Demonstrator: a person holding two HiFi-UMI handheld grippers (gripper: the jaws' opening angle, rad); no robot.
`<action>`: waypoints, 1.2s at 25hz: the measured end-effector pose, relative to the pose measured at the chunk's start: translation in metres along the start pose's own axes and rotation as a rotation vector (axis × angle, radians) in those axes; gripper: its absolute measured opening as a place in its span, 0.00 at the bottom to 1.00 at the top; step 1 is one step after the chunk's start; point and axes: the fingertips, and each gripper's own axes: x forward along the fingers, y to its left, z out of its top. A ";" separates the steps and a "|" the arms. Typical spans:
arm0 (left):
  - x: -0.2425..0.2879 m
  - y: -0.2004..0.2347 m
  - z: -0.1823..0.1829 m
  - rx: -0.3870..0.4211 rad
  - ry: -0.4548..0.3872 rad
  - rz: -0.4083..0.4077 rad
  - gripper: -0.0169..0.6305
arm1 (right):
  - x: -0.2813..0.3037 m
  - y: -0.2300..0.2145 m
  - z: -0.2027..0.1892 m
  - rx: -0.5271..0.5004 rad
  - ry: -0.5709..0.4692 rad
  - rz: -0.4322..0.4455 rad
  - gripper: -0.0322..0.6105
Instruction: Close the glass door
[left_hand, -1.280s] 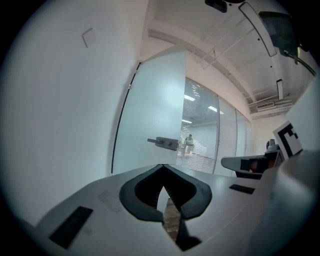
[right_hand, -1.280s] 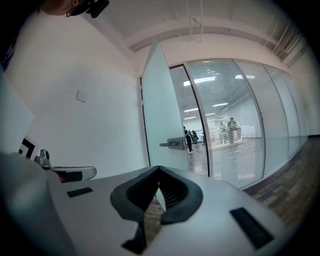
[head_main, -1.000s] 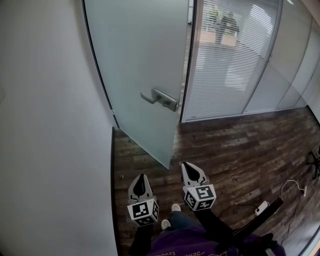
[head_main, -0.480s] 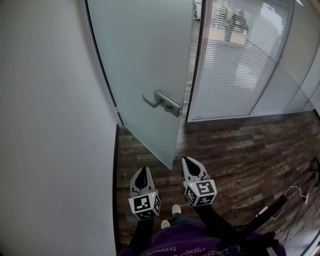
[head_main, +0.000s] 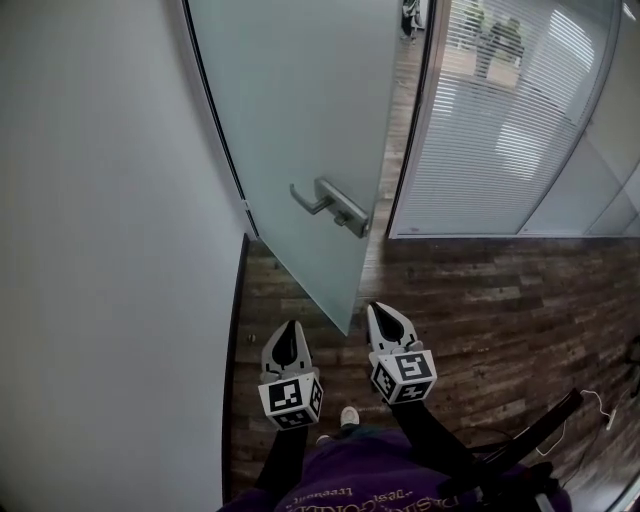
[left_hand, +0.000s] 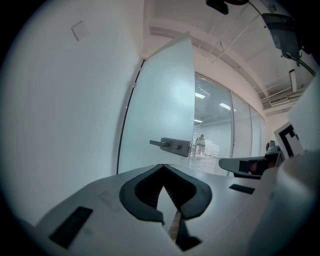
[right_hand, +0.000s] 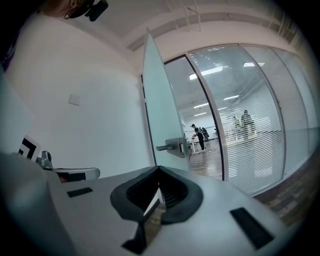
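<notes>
Since your left gripper (head_main: 290, 328) and right gripper (head_main: 380, 312) are both clenched on nothing, and the glass door (head_main: 300, 120) stands ajar just ahead, a push on its smooth pane may skid off the edge.

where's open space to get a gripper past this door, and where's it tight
Open: the wood floor right of the glass door, up to the blinded partition, and the doorway gap between those two. Tight: the wedge between door and white wall on the left. Cables lie at lower right.
</notes>
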 end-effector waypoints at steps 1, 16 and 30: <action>0.002 -0.001 0.000 0.001 -0.002 0.003 0.03 | 0.002 -0.002 0.001 -0.001 0.000 0.006 0.05; 0.022 0.003 0.004 0.002 0.009 0.049 0.03 | 0.033 -0.011 0.008 -0.001 0.012 0.052 0.05; 0.109 0.025 0.036 0.074 -0.016 -0.067 0.03 | 0.088 -0.011 0.014 0.009 0.018 -0.008 0.05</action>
